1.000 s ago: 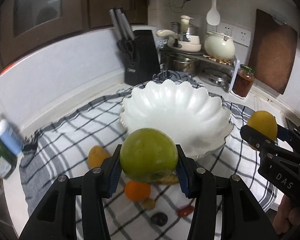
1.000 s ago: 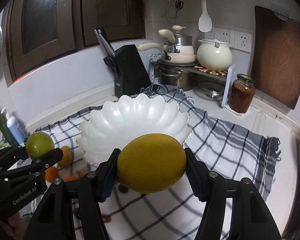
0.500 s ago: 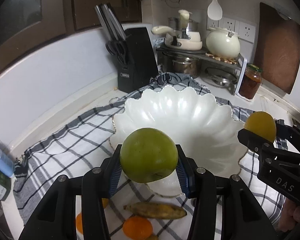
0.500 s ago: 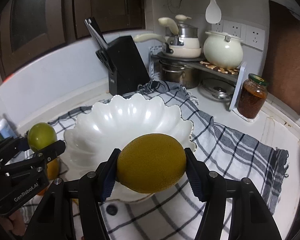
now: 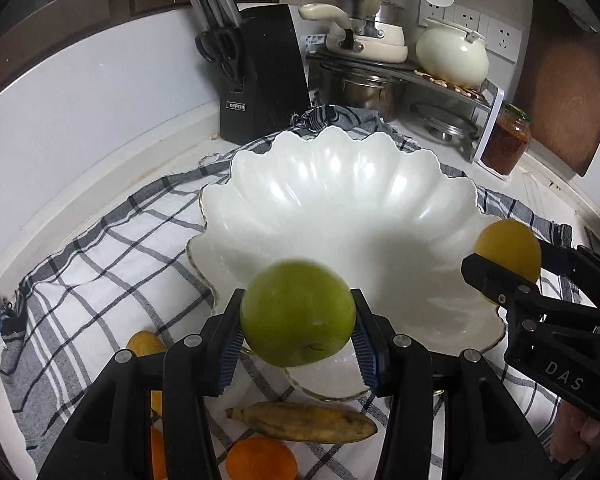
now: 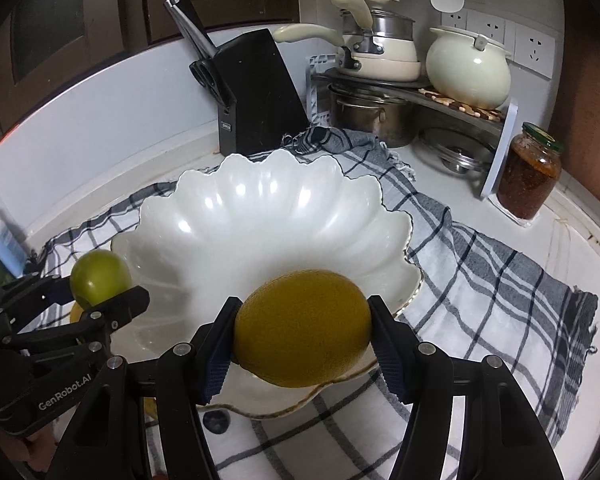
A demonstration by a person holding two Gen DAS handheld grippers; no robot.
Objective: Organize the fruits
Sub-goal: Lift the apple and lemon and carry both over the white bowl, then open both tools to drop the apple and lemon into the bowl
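Both grippers have advanced over the white bowl [image 5: 340, 200], left gripper [image 5: 298, 342] fingers clamping the green apple [image 5: 298, 318], right gripper [image 6: 302, 344] fingers clamping the yellow lemon [image 6: 302, 328]; released from this height, either fruit could roll out over the low scalloped rim.

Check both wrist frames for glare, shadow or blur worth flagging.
Left wrist view: a grey shadow falls in the white bowl behind the green apple, whose top edge is slightly smeared. Right wrist view: glare streaks the bowl's far wall; the yellow fruit is sharp; fisheye vignetting darkens corners.

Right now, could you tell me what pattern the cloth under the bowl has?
The cloth is white with grey-black checks, clearest in the right wrist view.
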